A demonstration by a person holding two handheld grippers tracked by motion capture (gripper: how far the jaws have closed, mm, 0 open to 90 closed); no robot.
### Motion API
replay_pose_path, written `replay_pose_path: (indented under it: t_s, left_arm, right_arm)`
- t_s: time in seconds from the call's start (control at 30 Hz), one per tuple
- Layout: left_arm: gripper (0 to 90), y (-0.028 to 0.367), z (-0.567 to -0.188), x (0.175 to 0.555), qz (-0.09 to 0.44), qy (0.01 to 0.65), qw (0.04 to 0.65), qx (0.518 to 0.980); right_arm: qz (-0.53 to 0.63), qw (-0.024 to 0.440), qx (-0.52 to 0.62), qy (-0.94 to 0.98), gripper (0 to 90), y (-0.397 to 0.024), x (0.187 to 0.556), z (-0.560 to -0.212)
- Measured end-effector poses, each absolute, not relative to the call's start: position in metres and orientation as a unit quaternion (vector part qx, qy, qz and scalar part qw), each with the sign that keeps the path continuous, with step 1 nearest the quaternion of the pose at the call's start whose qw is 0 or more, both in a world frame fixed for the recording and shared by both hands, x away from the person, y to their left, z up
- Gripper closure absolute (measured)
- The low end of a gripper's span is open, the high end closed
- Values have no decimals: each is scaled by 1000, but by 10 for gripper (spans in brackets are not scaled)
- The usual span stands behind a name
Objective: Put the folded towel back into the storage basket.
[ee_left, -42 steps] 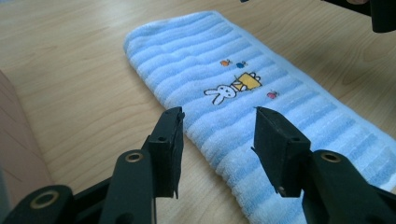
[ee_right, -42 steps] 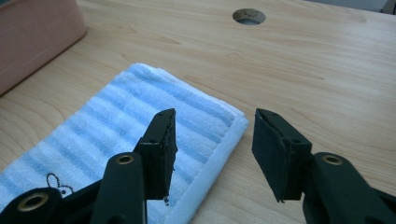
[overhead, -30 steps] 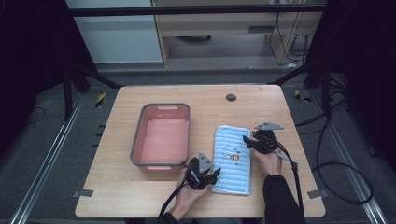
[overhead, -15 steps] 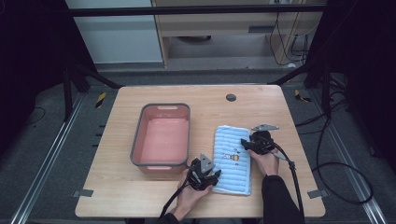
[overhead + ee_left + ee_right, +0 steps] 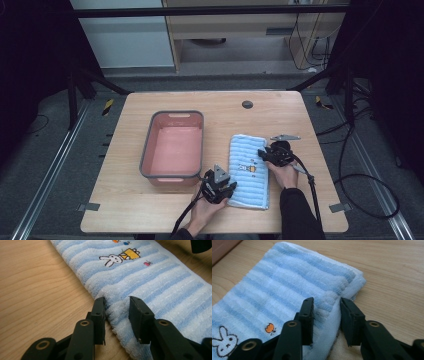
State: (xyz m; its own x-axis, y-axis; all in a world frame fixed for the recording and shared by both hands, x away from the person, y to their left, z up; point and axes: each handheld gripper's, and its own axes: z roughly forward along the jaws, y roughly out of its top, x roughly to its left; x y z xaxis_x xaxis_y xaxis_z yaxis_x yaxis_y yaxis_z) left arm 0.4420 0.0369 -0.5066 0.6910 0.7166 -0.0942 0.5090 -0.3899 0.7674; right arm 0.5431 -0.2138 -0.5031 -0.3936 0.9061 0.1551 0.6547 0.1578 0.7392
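Note:
A folded blue-and-white striped towel (image 5: pixel 248 170) with a small rabbit picture lies flat on the wooden table (image 5: pixel 125 215), right of a pink basin (image 5: pixel 145 160). My left gripper (image 5: pixel 230 192) is at the towel's near left edge. Its jaws have just been closing, and in the left gripper view the left gripper (image 5: pixel 117 306) pinches a raised ridge of towel (image 5: pixel 150 277). My right gripper (image 5: pixel 261 154) is at the towel's right edge, farther up. Its jaws have also been closing, and in the right gripper view the right gripper (image 5: pixel 326 305) squeezes the bunched edge of the towel (image 5: pixel 287 282).
The empty pink basin stands left of the towel, and its corner (image 5: pixel 222 247) shows in the right gripper view. A small dark disc (image 5: pixel 247 104) sits near the table's far edge. Bare wood lies right of the towel and along the front edge.
The right hand has shifted slightly left and nearer, onto the towel's right edge. The left hand stays at the near left edge. The towel lies where it was.

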Motion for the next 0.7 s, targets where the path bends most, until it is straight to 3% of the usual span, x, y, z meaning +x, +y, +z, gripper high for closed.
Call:
replay_pose_path:
  t_s: [0.27,0.7]
  left_arm:
    - [785,33,-506,439,131,367,407,826]
    - [850,37,-503,435,120,369,437,811]
  right_arm:
    - [390,158,525,740,790,-212,542,-503]
    - [410,177,501,741,807,-214,534,-483]
